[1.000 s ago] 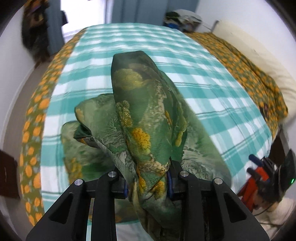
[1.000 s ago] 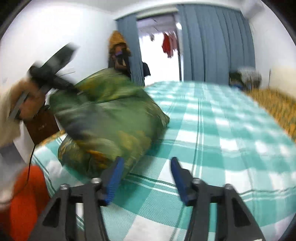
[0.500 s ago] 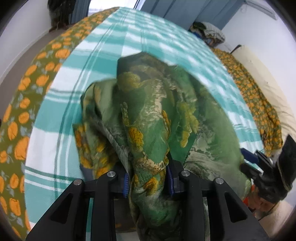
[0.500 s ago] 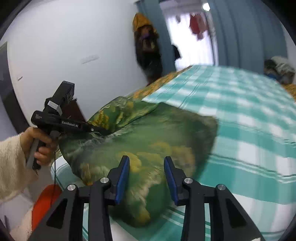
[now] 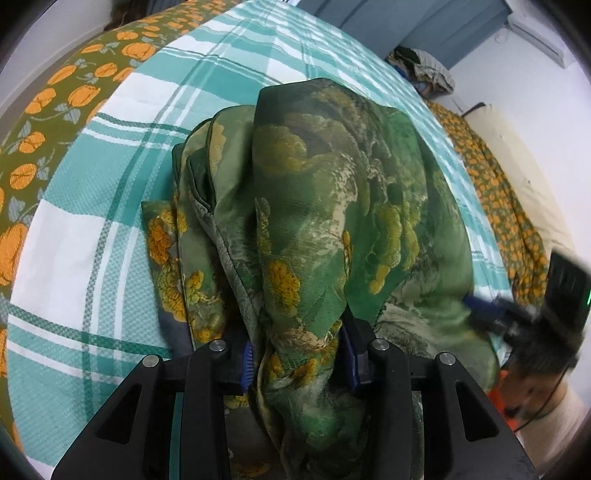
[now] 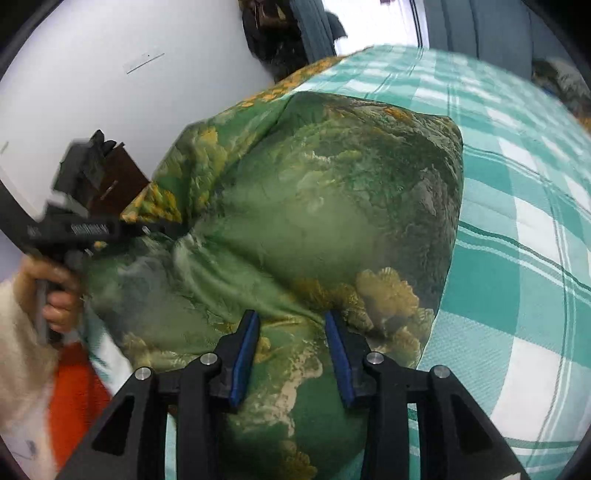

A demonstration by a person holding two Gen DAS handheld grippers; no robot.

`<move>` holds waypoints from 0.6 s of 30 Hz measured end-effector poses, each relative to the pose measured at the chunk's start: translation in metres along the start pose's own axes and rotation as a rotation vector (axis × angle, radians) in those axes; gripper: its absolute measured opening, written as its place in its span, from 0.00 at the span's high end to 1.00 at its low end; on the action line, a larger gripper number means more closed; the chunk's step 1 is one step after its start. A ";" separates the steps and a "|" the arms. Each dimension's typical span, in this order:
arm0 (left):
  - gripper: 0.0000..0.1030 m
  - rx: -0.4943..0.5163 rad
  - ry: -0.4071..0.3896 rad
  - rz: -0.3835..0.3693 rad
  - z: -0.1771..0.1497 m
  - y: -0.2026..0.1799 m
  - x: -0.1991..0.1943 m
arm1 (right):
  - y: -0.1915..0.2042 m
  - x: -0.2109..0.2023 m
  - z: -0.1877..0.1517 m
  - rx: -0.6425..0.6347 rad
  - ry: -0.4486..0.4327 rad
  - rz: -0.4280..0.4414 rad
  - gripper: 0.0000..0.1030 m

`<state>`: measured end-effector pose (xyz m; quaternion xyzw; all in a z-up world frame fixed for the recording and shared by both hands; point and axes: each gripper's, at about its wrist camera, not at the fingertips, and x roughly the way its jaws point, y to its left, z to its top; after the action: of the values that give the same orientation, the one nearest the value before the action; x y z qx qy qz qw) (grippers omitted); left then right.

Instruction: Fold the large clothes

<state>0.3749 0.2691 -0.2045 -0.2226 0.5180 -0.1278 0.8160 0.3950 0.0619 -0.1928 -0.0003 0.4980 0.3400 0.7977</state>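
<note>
A large green garment with yellow flower print (image 5: 332,206) lies bunched on the checked teal bed (image 5: 110,258). My left gripper (image 5: 299,354) is shut on a gathered fold of it, and the cloth drapes forward over the fingers. In the right wrist view the same garment (image 6: 314,221) fills the middle. My right gripper (image 6: 291,350) is open, with its blue pads (image 6: 245,347) on either side of a fold at the garment's near edge. The left gripper (image 6: 110,230) shows there at the left, clamped on the cloth. The right gripper (image 5: 517,317) shows blurred at the right edge of the left wrist view.
An orange-flowered bedspread (image 5: 55,110) hangs along the bed's left side and also lies at the far right (image 5: 517,229). Blue curtains (image 6: 498,26) and a clothes pile (image 5: 424,62) are at the far end. A white wall (image 6: 147,92) is at the left.
My right gripper moved in to the garment's near edge, so cloth now lies between its open pads. My left gripper lowered toward the bed with the fold still clamped.
</note>
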 end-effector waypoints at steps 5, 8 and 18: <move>0.61 -0.020 -0.014 -0.034 -0.008 0.013 -0.003 | -0.011 -0.006 0.075 0.059 -0.076 -0.055 0.63; 0.61 -0.023 -0.017 -0.040 -0.010 0.017 -0.004 | -0.022 0.026 0.115 0.123 -0.049 -0.028 0.63; 0.60 -0.045 -0.009 -0.042 -0.012 0.033 -0.002 | -0.040 0.102 0.112 0.171 0.089 -0.035 0.62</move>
<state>0.3623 0.2961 -0.2242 -0.2524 0.5121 -0.1322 0.8103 0.5334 0.1249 -0.2308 0.0439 0.5602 0.2819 0.7777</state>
